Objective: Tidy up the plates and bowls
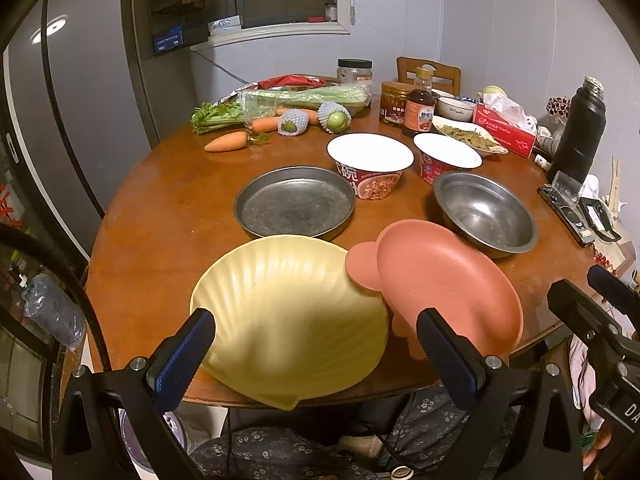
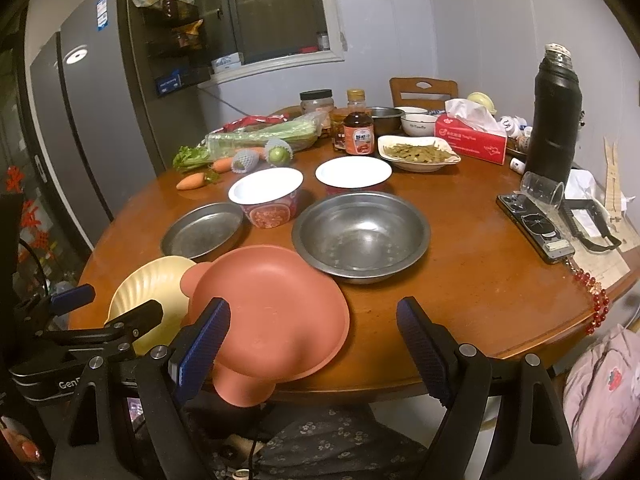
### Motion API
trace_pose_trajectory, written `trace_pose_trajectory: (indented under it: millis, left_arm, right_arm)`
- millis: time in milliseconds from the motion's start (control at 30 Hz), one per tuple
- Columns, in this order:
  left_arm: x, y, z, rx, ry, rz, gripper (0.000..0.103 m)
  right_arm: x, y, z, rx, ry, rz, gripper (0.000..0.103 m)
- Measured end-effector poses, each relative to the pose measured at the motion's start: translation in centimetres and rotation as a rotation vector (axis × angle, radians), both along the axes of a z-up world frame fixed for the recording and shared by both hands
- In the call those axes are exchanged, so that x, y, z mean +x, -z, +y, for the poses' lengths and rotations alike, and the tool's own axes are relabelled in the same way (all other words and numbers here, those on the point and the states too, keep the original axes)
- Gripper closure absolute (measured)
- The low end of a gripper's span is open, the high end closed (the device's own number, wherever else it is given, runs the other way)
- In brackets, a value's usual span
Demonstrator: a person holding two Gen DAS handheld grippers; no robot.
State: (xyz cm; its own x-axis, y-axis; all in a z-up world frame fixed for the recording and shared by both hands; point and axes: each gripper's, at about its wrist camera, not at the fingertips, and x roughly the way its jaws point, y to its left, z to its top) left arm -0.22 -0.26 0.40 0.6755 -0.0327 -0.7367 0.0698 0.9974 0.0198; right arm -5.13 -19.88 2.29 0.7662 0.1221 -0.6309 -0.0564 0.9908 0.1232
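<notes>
A yellow shell-shaped plate lies at the table's near edge, with a pink bear-eared plate overlapping its right rim. Behind them stand a flat steel pan, a steel bowl and two white-lidded paper bowls. My left gripper is open, its fingers either side of the yellow plate's near part, holding nothing. My right gripper is open over the pink plate, empty. The yellow plate, steel bowl and pan also show in the right wrist view.
At the back of the round wooden table lie carrots, celery, jars, a sauce bottle, a dish of greens and a tissue box. A black flask, a phone and red beads are at right. A fridge stands left.
</notes>
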Motion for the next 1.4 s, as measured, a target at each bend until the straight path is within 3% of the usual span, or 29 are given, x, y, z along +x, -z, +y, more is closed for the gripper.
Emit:
trace_pose_trajectory:
  millis: [967, 1400]
  left_arm:
    - [0.1, -0.1, 0.4, -0.002, -0.008, -0.005, 0.001]
    - [-0.5, -0.4, 2.7, -0.032, -0.015, -0.019, 0.001]
  right_arm:
    - [-0.3, -0.1, 0.8, 0.002, -0.027, -0.003, 0.017]
    - [-0.7, -0.2, 2.9, 0.014, -0.087, 0.014, 0.017]
